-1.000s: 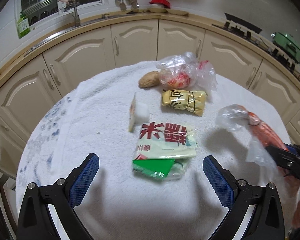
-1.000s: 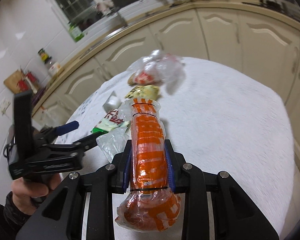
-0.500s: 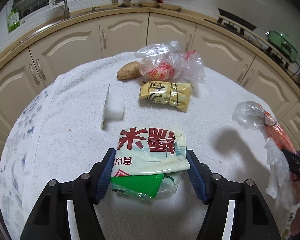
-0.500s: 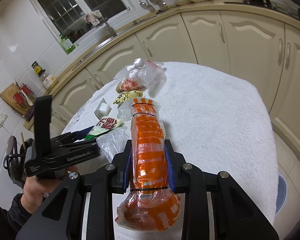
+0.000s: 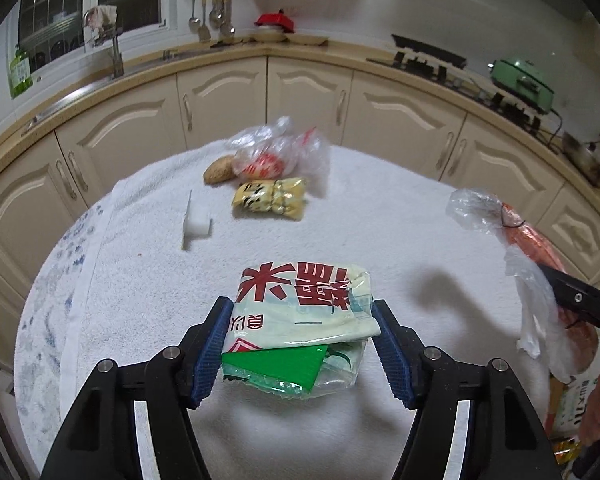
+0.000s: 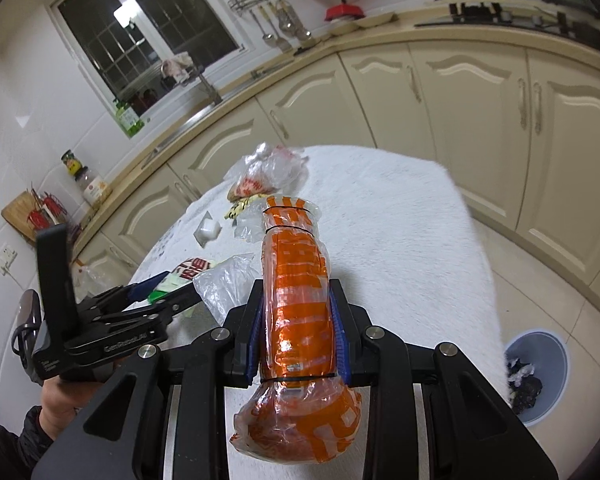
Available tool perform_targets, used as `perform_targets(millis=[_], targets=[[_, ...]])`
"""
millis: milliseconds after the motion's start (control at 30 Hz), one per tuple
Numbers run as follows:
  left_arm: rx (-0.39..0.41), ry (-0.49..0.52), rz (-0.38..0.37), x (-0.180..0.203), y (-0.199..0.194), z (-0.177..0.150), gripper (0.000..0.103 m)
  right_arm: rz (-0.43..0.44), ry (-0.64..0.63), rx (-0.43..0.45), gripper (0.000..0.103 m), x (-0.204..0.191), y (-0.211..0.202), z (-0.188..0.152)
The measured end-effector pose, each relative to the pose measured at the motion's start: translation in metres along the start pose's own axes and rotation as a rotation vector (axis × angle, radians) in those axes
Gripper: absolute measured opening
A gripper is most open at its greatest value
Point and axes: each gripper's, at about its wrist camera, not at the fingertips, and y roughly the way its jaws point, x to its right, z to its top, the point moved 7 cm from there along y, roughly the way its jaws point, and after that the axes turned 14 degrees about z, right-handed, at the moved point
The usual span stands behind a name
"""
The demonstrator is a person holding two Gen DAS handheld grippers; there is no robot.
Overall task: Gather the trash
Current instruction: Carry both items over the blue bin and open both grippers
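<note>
A cream bag (image 5: 296, 292) with red characters and a green part sits between the blue pads of my left gripper (image 5: 302, 320), which is shut on it just above the white towel-covered table (image 5: 380, 220). My right gripper (image 6: 298, 304) is shut on a long orange package (image 6: 296, 264) wrapped in clear plastic, held over the table's right side. The left wrist view shows that orange package (image 5: 528, 240) at the right edge. From the right wrist, the left gripper (image 6: 160, 286) appears low on the left, in a person's hand.
On the table's far side lie a yellow packet (image 5: 270, 198), a clear bag with red print (image 5: 276, 156), a potato (image 5: 218, 170) and a white box (image 5: 196, 224). A blue-grey trash bin (image 6: 540, 364) stands on the floor right of the table. Cabinets ring the room.
My left gripper went from wide open to shut on the cream bag and has drawn back and up with it. The right gripper has risen and shifted, still holding the orange package.
</note>
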Motion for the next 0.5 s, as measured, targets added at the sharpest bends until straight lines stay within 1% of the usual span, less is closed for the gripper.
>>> perform_targets(millis=[300,500], targets=[[0.15,0.015,-0.037,0.015,-0.075,0.01,0.064,-0.034,0.01,0.107,0.029,-0.006,-0.047,0.004],[0.237,0.026,-0.093,0.037,-0.125,0.015,0.064,-0.082,0.013,0.209,0.029,-0.003,-0.095,0.014]])
